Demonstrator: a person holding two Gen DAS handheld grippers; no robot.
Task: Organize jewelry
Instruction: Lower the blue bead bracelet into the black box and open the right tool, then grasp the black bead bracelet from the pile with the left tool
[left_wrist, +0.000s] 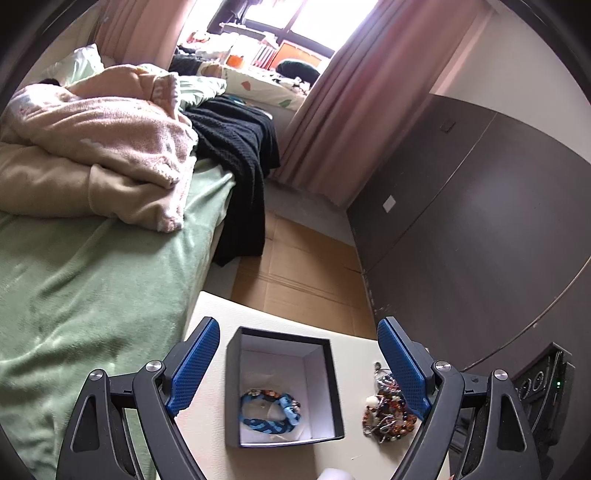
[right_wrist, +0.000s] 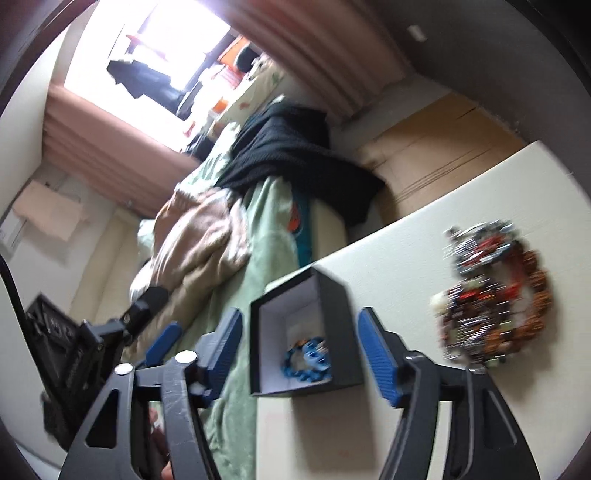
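Both tools stood released — the left tool (left_wrist: 299, 363) and right tool (right_wrist: 301, 350) flanked the black box (left_wrist: 282, 384) on the desk (left_wrist: 207, 424). A blue bracelet (left_wrist: 271, 408) lay inside it — the jewelry pile (left_wrist: 388, 410) just right of the box.

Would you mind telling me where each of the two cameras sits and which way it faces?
Left wrist: on the left gripper, looking down over the open box toward bed and window; its open jaws show.
Right wrist: on the right gripper, tilted, facing the same box; its open jaws and the left gripper show.
Shared: box, blue bracelet, loose jewelry pile, white table, bed.
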